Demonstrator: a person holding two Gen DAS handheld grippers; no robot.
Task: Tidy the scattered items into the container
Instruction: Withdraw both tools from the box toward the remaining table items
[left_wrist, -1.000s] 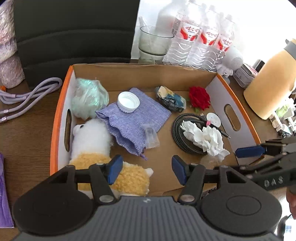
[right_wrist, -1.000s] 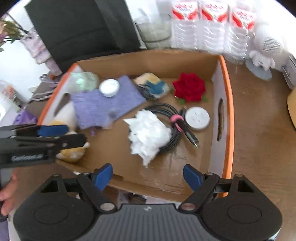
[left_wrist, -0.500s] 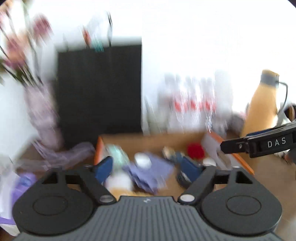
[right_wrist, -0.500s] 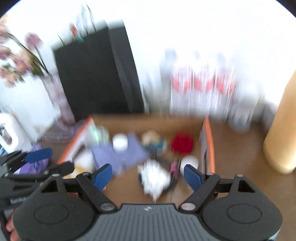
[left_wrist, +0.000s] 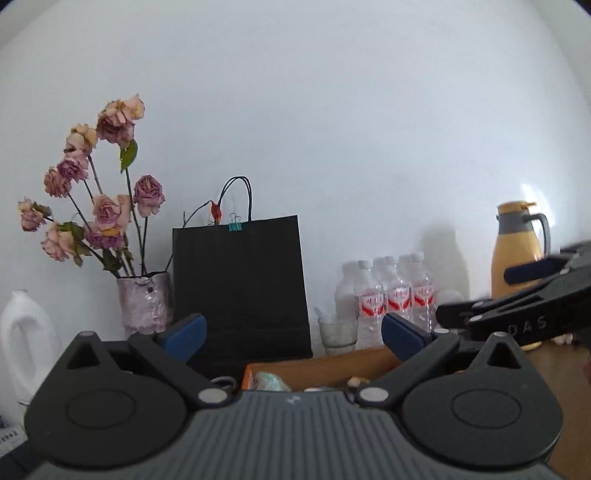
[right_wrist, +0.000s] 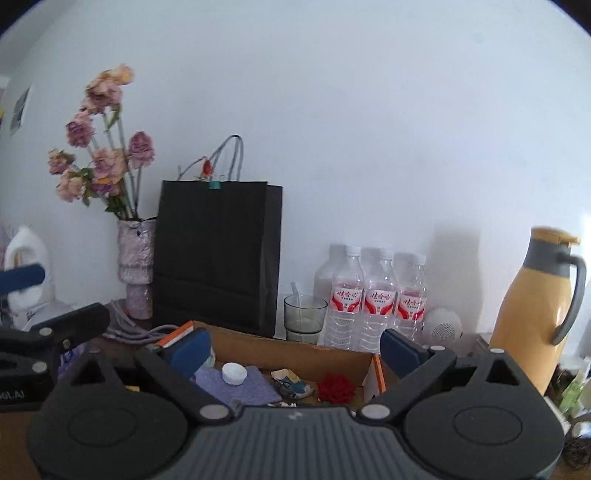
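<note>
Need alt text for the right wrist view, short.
Right gripper, jaws opening and empty, hangs over a cardboard box holding a red rose, white cap and purple cloth. Behind: black paper bag, water bottles, yellow thermos.

Open air above the cardboard box (right_wrist: 295, 354), black paper bag (right_wrist: 216, 258), glass (right_wrist: 304, 317) and water bottles (right_wrist: 376, 295) crowding behind it, yellow flask (right_wrist: 532, 310) standing right, vase (right_wrist: 135, 269) left.

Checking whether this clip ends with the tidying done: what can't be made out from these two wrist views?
- Left wrist view: most of the cardboard box interior, hidden behind the left gripper body.
- Right wrist view: the box's near half, hidden behind the right gripper body; only the purple cloth, white cap and red rose show.
- Both views: the tabletop around the box, so leftover items can't be ruled out.
</note>
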